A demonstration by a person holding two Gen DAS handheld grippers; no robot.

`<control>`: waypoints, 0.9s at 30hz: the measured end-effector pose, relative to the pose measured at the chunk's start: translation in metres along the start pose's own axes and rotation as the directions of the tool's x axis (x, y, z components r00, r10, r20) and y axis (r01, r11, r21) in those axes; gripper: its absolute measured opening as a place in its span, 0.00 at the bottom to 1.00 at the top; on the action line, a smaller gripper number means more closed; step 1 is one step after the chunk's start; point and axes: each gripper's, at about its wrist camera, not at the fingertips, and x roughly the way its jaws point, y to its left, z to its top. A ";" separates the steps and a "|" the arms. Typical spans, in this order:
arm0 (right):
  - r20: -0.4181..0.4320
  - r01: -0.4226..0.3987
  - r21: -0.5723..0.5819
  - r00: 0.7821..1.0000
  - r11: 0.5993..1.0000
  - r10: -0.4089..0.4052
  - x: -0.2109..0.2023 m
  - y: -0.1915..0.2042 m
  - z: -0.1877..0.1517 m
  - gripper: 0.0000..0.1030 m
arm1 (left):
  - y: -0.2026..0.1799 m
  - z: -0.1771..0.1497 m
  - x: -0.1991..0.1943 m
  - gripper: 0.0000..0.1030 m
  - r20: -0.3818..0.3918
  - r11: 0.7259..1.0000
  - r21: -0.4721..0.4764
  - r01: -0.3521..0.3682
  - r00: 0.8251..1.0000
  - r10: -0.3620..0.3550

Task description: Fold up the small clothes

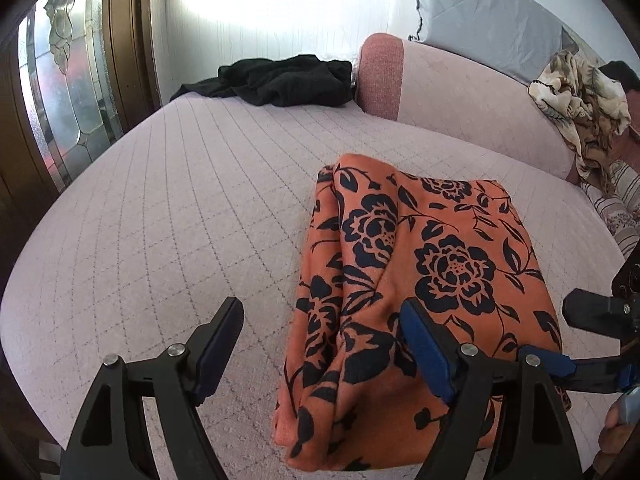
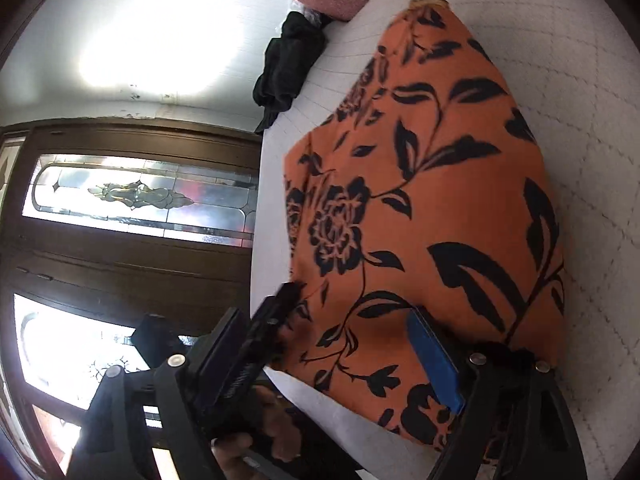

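Both grippers, left gripper [image 1: 320,344] and right gripper [image 2: 324,356], gape empty over folded orange floral garment [image 1: 420,280]; pinch its six-o'clock edge evenly, fold toward twelve.

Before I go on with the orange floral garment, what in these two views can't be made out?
- Left wrist view: the orange floral garment's near right corner is hidden behind the left hand-held gripper.
- Right wrist view: its near edge is covered by the right hand-held gripper.
- Both views: what kind of garment it is, and the layers folded under.
- Left wrist view: the black clothing is bunched, type unclear.
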 end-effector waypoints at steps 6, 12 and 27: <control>0.000 -0.036 -0.076 0.999 0.996 0.036 -0.007 0.028 -0.009 0.84 | 0.012 -0.005 0.018 0.81 -0.073 0.998 -0.010 -0.065 0.995 0.064; 0.014 0.009 -0.061 1.000 0.998 -0.008 -0.010 0.016 -0.017 0.83 | 0.010 -0.006 0.001 0.80 -0.017 0.998 0.000 -0.066 0.998 0.066; 0.125 0.213 -0.022 0.970 0.977 -0.209 -0.050 -0.032 -0.005 0.84 | -0.008 -0.006 0.025 0.82 -0.033 0.993 0.092 -0.076 0.996 0.079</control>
